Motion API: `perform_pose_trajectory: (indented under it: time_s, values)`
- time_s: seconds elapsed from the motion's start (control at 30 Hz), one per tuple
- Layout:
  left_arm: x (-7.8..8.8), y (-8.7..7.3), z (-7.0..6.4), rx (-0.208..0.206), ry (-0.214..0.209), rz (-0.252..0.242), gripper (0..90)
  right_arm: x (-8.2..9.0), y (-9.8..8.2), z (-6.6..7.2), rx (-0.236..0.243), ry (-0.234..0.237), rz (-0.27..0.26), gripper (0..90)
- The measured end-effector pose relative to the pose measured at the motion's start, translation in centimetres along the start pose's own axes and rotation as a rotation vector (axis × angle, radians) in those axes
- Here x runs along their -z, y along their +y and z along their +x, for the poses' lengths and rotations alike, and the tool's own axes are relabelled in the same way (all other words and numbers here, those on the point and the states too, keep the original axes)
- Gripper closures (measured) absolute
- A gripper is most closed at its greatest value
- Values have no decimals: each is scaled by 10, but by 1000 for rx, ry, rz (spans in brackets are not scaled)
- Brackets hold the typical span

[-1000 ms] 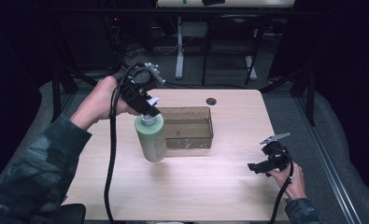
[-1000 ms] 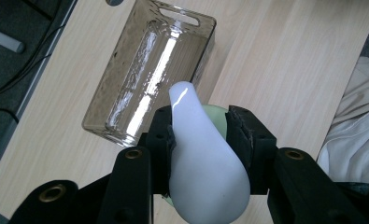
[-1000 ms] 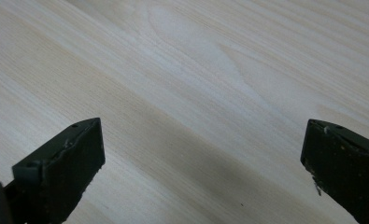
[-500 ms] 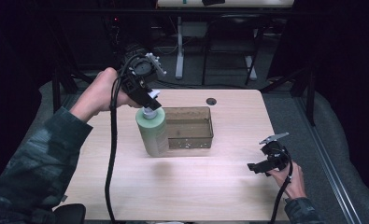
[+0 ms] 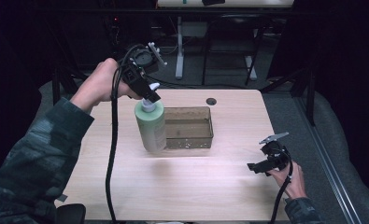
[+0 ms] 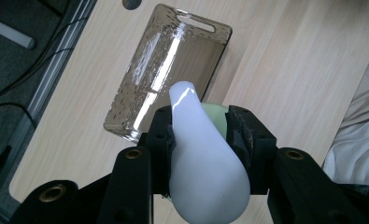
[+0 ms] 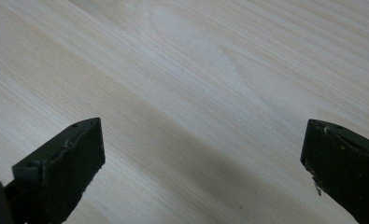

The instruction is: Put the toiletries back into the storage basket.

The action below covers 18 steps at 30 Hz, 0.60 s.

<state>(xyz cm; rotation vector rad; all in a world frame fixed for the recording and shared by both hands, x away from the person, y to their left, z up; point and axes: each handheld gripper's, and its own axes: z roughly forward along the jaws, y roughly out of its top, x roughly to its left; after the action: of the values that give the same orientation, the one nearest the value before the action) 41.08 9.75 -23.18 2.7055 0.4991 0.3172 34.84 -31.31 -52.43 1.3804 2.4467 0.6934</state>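
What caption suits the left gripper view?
Left gripper clamps a pump bottle above a clear bin.

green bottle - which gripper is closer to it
Left. The left gripper is clamped on the green bottle at its white pump top; the right gripper sits apart near the table's right edge.

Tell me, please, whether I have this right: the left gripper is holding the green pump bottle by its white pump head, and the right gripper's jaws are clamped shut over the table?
Not quite. The left gripper does hold the green pump bottle by its white pump head, but the right gripper is not clamped shut: the right gripper view shows its jaws wide apart over the wooden table, with nothing between them.
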Motion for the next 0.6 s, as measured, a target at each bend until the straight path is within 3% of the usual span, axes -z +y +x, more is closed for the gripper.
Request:
perform_pose_trajectory:
  time_s: [0.23,0.6]
  values:
    - [6,8,9,24,10,3,630,2,1,1,0,1,-8,0]
    - [3,18,30,65,26,14,630,2,1,0,2,1,-6,0]
